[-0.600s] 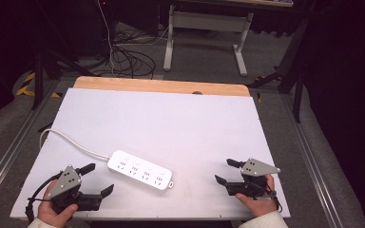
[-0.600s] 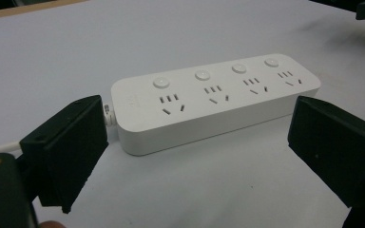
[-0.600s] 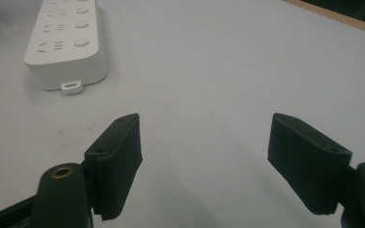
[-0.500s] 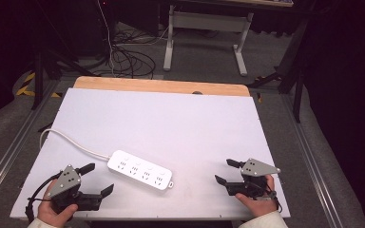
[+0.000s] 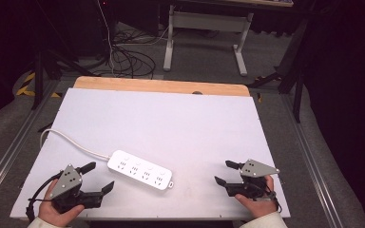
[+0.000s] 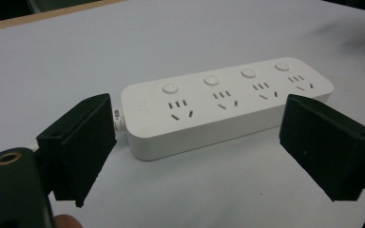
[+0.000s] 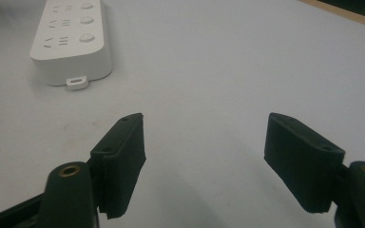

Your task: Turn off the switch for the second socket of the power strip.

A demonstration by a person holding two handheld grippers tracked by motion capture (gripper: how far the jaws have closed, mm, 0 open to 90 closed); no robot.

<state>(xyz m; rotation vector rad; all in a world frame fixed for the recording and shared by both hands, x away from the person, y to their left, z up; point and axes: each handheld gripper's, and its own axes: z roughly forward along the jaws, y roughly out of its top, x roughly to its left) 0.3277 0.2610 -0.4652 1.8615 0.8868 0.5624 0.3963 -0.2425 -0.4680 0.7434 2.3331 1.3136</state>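
A white power strip [image 5: 140, 169] with several sockets and round buttons lies flat near the table's front, slanted, its white cord [image 5: 69, 141] running off to the left edge. My left gripper [image 5: 97, 177] rests at the front left, open, jaws wide apart, pointing at the strip's cord end; in the left gripper view the strip [image 6: 223, 104] lies just beyond the jaws, untouched. My right gripper [image 5: 227, 172] sits at the front right, open and empty. In the right gripper view the strip's far end [image 7: 71, 42] with its small tab lies ahead to the left.
The white table top [image 5: 171, 123] has a wooden strip [image 5: 161, 86] along its far edge. Beyond it stand a desk frame [image 5: 204, 28] and loose cables [image 5: 123, 52] on the floor. Metal rails [image 5: 14, 142] run along both sides of the table.
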